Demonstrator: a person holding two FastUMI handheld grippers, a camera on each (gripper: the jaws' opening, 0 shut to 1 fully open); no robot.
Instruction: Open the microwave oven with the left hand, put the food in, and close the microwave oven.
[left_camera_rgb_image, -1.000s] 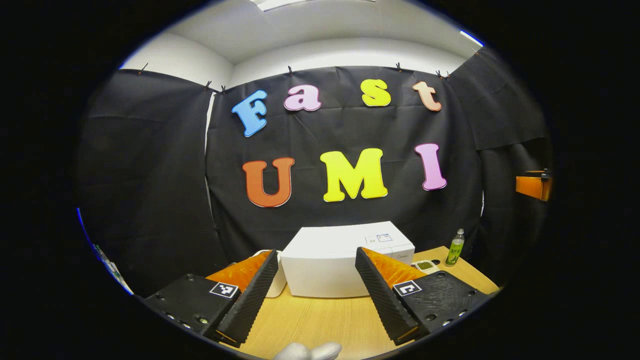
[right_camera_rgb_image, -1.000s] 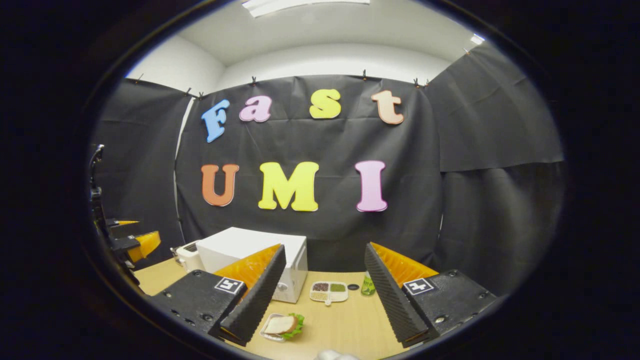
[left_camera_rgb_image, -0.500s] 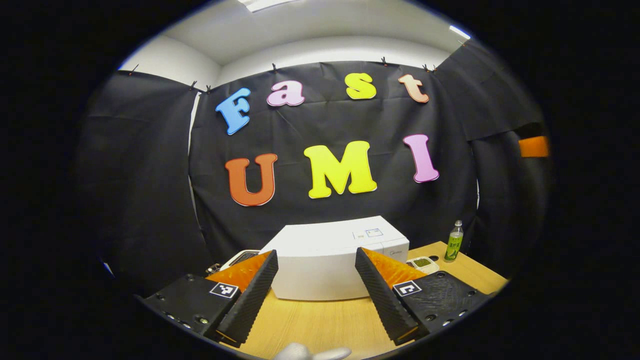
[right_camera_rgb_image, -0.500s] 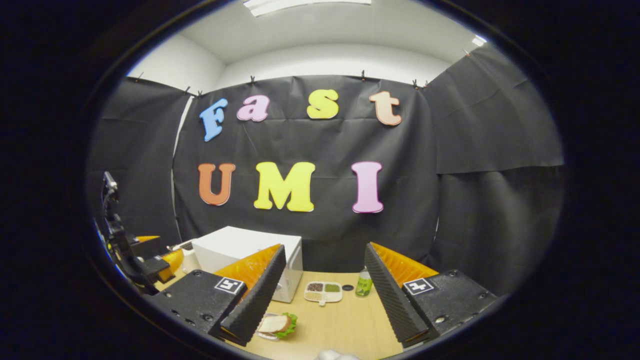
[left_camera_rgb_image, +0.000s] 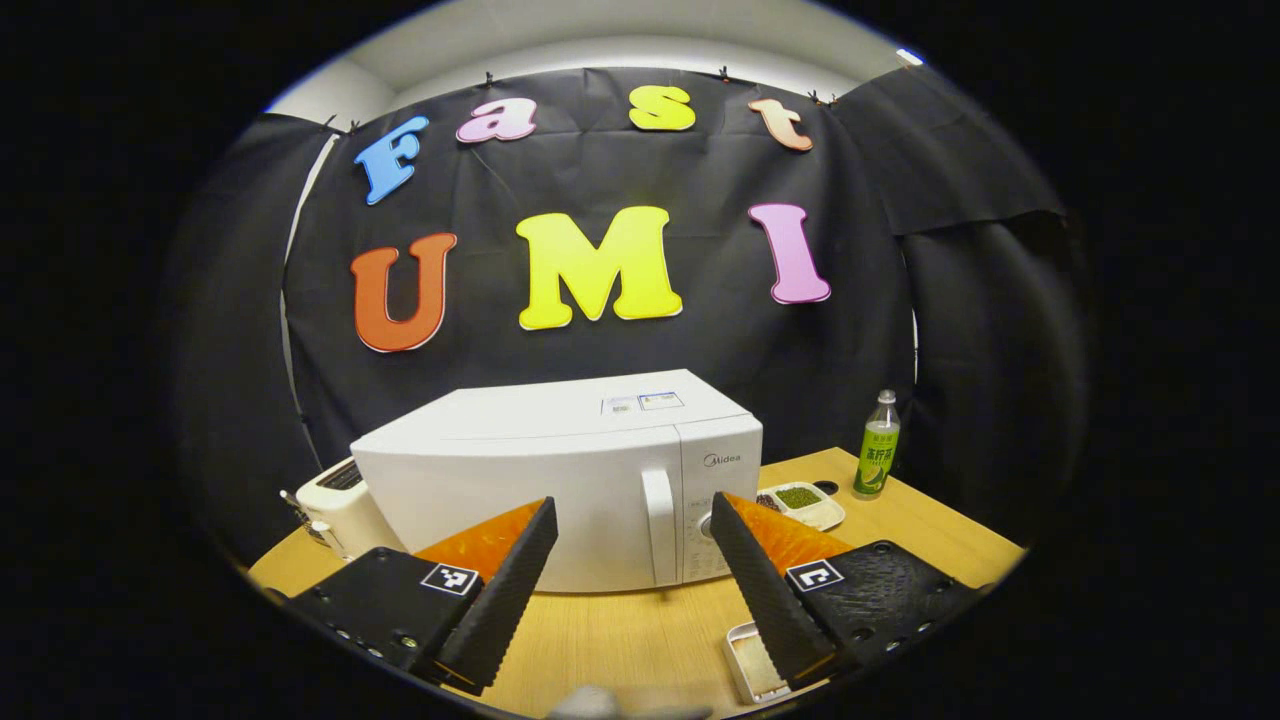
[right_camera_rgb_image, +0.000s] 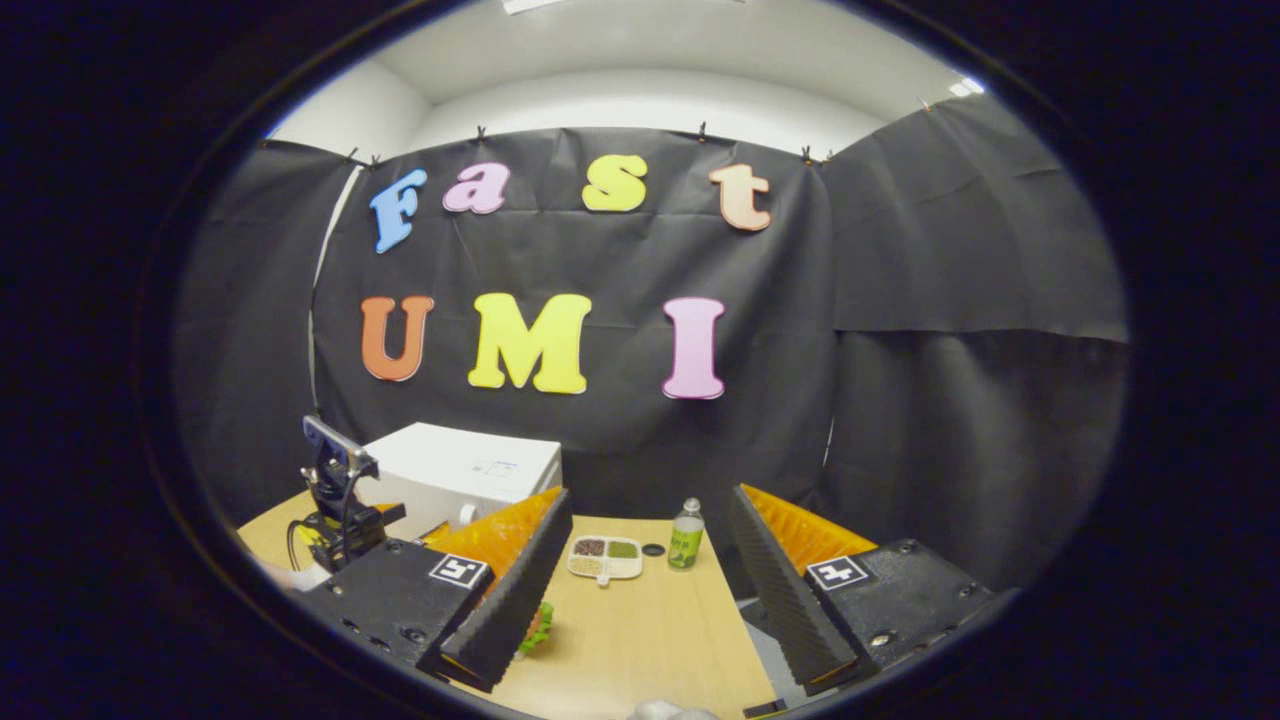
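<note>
The microwave (left_camera_rgb_image: 560, 480) is sitting shut on the counter (left_camera_rgb_image: 640, 640), so all 3 steps are remaining. The left gripper (left_camera_rgb_image: 632, 575) is hanging released, facing the door handle (left_camera_rgb_image: 658, 525). The right gripper (right_camera_rgb_image: 648, 580) is hanging released; the food (right_camera_rgb_image: 540, 628) is lying beneath it.

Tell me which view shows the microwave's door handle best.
The left gripper view: the microwave faces the camera, its door shut, and the handle stands upright between the left gripper's open fingers. In the right gripper view the microwave shows mainly its top, partly blocked by the right gripper's finger; I can't make out the handle.
</note>
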